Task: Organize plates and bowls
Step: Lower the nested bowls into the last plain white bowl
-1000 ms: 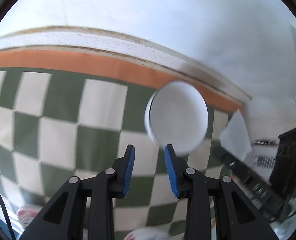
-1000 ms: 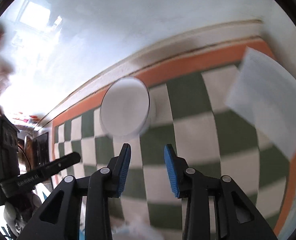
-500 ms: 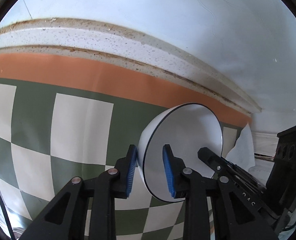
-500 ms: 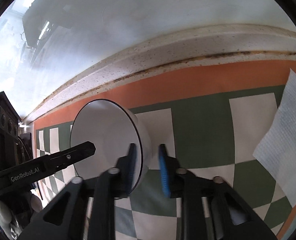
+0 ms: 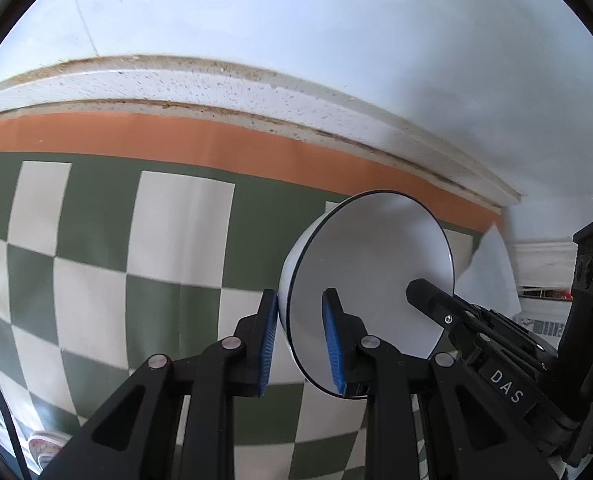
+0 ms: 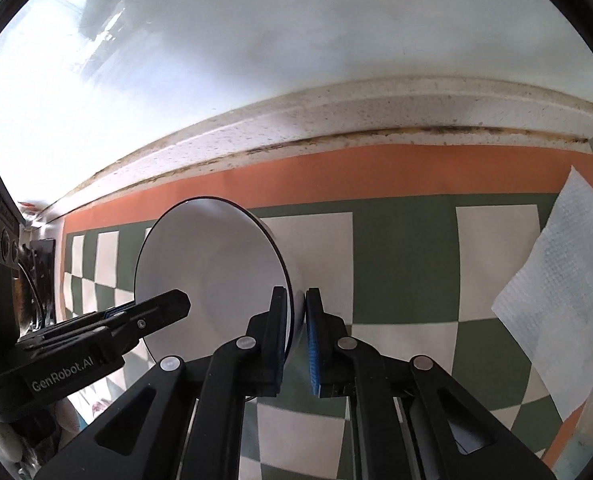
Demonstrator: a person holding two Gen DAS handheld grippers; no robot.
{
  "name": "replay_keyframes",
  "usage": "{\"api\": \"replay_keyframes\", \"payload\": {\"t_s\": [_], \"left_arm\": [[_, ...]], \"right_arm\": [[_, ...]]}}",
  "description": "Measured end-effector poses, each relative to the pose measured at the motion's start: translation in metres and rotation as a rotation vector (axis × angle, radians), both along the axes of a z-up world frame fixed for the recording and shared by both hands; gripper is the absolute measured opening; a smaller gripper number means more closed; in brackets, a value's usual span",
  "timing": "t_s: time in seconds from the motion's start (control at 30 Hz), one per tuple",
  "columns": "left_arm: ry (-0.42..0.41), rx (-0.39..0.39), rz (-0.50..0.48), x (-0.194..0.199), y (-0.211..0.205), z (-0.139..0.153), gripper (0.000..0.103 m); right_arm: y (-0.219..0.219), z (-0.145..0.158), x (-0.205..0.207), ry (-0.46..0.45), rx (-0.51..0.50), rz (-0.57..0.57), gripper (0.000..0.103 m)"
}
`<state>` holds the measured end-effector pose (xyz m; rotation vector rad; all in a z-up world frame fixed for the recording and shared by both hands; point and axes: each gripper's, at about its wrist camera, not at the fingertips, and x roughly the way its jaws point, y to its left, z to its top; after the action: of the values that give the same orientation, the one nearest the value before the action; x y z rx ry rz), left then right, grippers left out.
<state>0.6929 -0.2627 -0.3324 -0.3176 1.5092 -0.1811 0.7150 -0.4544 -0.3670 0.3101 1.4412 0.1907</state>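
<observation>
Glossy smooth bowl point(image 5: 368, 276); matt tablecloth point(image 5: 96, 240); textured paper towel point(image 6: 556, 320).

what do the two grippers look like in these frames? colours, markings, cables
Both are matte black linkage frames with silver pivot rivets and ribbed blue pads on the fingers. The left gripper has a thin black cable at its left edge; the right view shows white "GenRobot.AI" lettering on its side. The right gripper reads "DAS" in the left view. No sleeves or hands visible.

A home kitchen, by the look of it: ahead of the claw a green-and-cream checked cloth point(image 5: 144, 248) with an orange border covers the bench, meeting a speckled, grimy ledge point(image 6: 376, 120) below a white wall point(image 5: 296, 20).
</observation>
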Motion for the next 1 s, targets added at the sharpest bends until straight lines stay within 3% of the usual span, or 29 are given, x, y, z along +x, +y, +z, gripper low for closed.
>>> {"api": "replay_keyframes", "payload": {"t_s": [0.27,0.6,0.8,1.0], "left_arm": [[-0.062,-0.016,-0.033,-0.043,0.004,0.053,0.02],[-0.115,-0.034,-0.108,-0.117,0.001,0.098,0.02],[-0.123,-0.044,-0.148,-0.163,0.005,0.11,0.02],[-0.099,-0.051,-0.159,-0.201,0.014,0.103,0.02]], "right_arm": [[0.0,0.048,-0.038,-0.05,0.034,-0.008,0.011],[-0.002,0.116,-0.131,-0.115,0.032,-0.041,0.011],[-0.001,0.132,-0.191,-0.117,0.025,-0.056,0.011],[0.006,0.128,-0.239,-0.103,0.032,-0.059,0.011]]}}
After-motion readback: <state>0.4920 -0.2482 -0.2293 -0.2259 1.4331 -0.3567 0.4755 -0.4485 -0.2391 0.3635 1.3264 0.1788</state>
